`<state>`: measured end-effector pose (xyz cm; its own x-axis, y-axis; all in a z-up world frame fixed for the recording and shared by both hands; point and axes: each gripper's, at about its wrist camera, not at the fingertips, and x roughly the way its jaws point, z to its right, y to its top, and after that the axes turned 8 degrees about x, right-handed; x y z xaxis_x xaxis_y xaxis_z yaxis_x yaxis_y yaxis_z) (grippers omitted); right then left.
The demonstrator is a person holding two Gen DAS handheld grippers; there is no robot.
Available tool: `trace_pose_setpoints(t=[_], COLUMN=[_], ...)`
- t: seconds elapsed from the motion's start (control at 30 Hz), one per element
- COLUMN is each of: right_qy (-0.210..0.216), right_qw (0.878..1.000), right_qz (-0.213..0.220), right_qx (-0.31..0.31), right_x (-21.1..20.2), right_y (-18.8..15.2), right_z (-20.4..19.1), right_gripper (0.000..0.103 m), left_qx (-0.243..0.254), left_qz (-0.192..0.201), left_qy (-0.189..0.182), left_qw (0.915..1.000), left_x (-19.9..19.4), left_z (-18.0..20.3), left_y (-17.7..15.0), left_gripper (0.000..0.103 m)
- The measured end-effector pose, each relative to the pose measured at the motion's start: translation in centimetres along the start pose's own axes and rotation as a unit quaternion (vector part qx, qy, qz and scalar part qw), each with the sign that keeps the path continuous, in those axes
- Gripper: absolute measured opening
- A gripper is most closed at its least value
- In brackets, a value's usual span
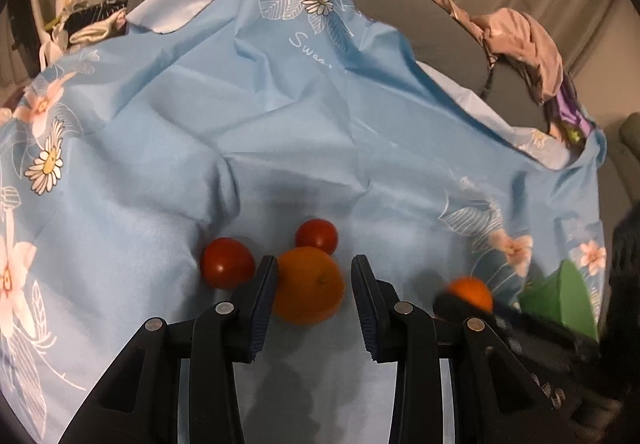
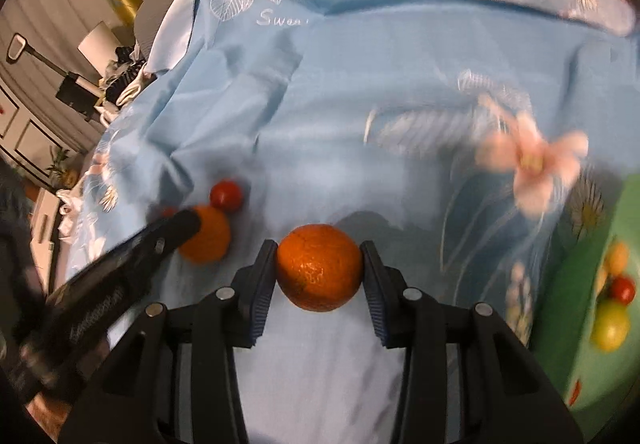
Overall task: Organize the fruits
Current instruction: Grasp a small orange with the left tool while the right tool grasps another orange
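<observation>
While the right gripper (image 2: pixel 319 268) pinches one orange (image 2: pixel 319 269), the spread left gripper (image 1: pixel 314 286) straddles another orange (image 1: pixel 309 286) beside two tomatoes (image 1: pixel 227 263).

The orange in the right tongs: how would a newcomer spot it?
On the blue flowered cloth, look between the two black tongs at the bottom of the right wrist view. The orange sits pinched between the right tongs. Its neighbour orange, left of it, lies beside a red tomato.
</observation>
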<state>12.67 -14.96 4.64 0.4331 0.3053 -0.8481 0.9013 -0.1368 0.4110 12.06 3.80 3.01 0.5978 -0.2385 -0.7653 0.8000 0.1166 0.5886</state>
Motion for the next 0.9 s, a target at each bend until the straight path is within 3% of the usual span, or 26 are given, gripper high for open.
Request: trace_pose_setpoints(t=[0.2, 0.3, 0.37, 0.53, 0.9], right_qy=[-0.029, -0.03, -0.032, -0.033, -0.045], right_qw=[0.999, 0.999, 0.999, 0.999, 0.999], right_qz=[-0.027, -0.023, -0.017, -0.016, -0.004], right_qx=[-0.003, 0.002, 0.002, 0.002, 0.001], right_x=[1.6, 1.7, 1.8, 1.9, 1.3], right_y=[-1.4, -1.2, -1.2, -0.9, -0.8], right_z=[0.6, 0.6, 0.6, 0.7, 0.7], right_gripper=[0.042, 0.043, 0.044, 0.045, 0.059], left_qx=[0.0, -0.002, -0.008, 0.007, -0.032], left_qz=[0.001, -0.006, -0.031, -0.021, -0.034], left_qy=[0.007, 0.005, -0.004, 0.019, 0.002], left_qw=[1.0, 1.0, 0.9995, 0.9996, 0.9989], left_x=[0.3, 0.7, 1.7, 2.0, 1.6], left_z=[-0.2, -0.4, -0.6, 0.1, -0.6], left_y=[-0.2, -0.3, -0.5, -0.9, -1.7], left_gripper=[0.036, 0.042, 0.046, 0.046, 0.045])
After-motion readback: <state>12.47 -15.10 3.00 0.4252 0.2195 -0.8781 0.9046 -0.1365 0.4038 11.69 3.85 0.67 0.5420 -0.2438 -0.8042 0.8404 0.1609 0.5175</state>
